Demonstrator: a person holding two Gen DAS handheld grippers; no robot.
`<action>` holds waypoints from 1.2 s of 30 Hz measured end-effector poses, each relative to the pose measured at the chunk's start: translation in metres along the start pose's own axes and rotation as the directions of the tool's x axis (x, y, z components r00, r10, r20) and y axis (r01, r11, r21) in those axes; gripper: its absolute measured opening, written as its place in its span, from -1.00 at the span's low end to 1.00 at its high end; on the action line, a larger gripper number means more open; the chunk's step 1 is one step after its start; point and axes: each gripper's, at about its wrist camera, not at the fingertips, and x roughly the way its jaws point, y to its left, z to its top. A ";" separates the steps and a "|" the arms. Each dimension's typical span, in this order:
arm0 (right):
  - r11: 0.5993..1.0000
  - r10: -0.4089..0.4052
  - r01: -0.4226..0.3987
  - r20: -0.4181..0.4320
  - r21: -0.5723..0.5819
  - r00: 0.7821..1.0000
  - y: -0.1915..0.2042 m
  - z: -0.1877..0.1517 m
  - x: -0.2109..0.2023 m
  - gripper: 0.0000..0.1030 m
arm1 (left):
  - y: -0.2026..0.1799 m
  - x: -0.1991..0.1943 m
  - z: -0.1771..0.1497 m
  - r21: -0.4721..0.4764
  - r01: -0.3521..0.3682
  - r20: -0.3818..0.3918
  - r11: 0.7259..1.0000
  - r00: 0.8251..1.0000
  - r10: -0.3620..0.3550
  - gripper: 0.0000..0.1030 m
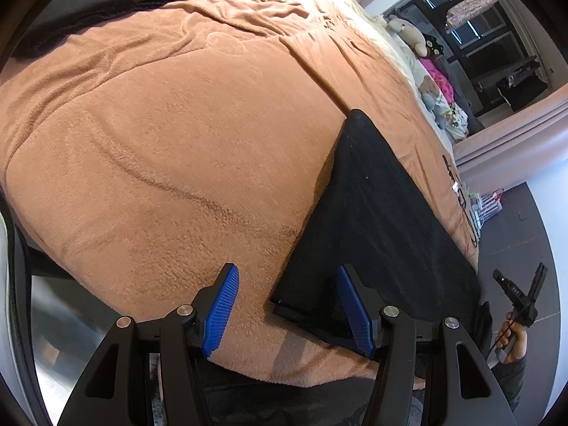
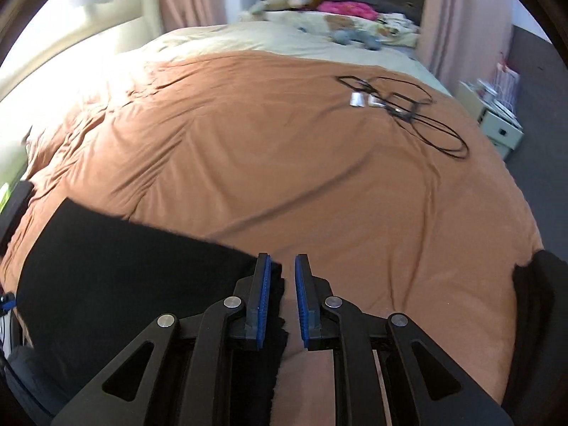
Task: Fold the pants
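Altogether two grippers, left gripper [image 1: 287,310] jaws apart, right gripper [image 2: 283,298] nearly together, one pants [image 1: 376,220].

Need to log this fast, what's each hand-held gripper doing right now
Left hand-held gripper: open, holding nothing, over the black pants.
Right hand-held gripper: nearly closed with a narrow gap, nothing clamped.

1. My left tongs [image 1: 287,309] have black plastic arms, ridged blue pads and round silver screws at the joints.
2. My right tongs [image 2: 283,298] match them: black linkage arms with triangular cut-outs, blue pads, silver screws.
3. My right hand [image 1: 511,337] shows a dark grey sleeve, with a thin black cable beside it.
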 end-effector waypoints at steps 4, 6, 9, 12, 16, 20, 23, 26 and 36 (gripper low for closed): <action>0.997 0.071 -0.071 -0.001 0.018 0.997 0.011 -0.009 -0.010 -0.78 | -0.001 0.004 0.001 0.002 0.011 -0.009 1.000 1.000 -0.011 0.17; 0.994 0.105 -0.105 -0.019 0.002 0.994 0.024 -0.017 -0.011 -0.78 | -0.001 0.005 0.002 -0.001 0.020 -0.011 1.000 1.000 -0.020 0.17; 0.985 0.171 -0.171 -0.052 0.011 0.984 0.040 -0.031 -0.006 -0.78 | 0.001 0.009 0.006 -0.012 0.036 -0.014 0.999 0.999 -0.036 0.17; 0.983 0.185 -0.185 -0.092 0.009 0.978 0.045 -0.044 0.007 -0.78 | 0.003 0.012 0.009 -0.034 0.058 -0.016 0.998 0.998 -0.059 0.16; 0.990 0.142 -0.139 -0.150 0.032 0.978 0.037 -0.053 0.029 -0.78 | 0.002 0.019 0.012 -0.061 0.096 -0.032 0.994 0.995 -0.098 0.16; 0.992 0.125 -0.121 -0.141 0.035 0.982 0.044 -0.050 0.025 -0.78 | 0.000 0.023 0.008 -0.071 0.159 -0.067 0.985 0.984 -0.164 0.16; 0.990 0.139 -0.140 -0.122 0.004 0.983 0.056 -0.048 0.019 -0.78 | 0.002 0.023 0.004 -0.081 0.185 -0.072 0.979 0.979 -0.190 0.11; 0.986 0.165 -0.167 -0.118 -0.006 0.979 0.072 -0.056 0.012 -0.78 | 0.004 0.023 0.001 -0.082 0.175 -0.076 0.981 0.981 -0.181 -0.33; 0.968 0.246 -0.251 -0.139 -0.017 0.959 0.125 -0.076 0.013 -0.78 | -0.012 -0.007 0.004 -0.048 0.261 -0.030 0.964 0.964 -0.263 -0.79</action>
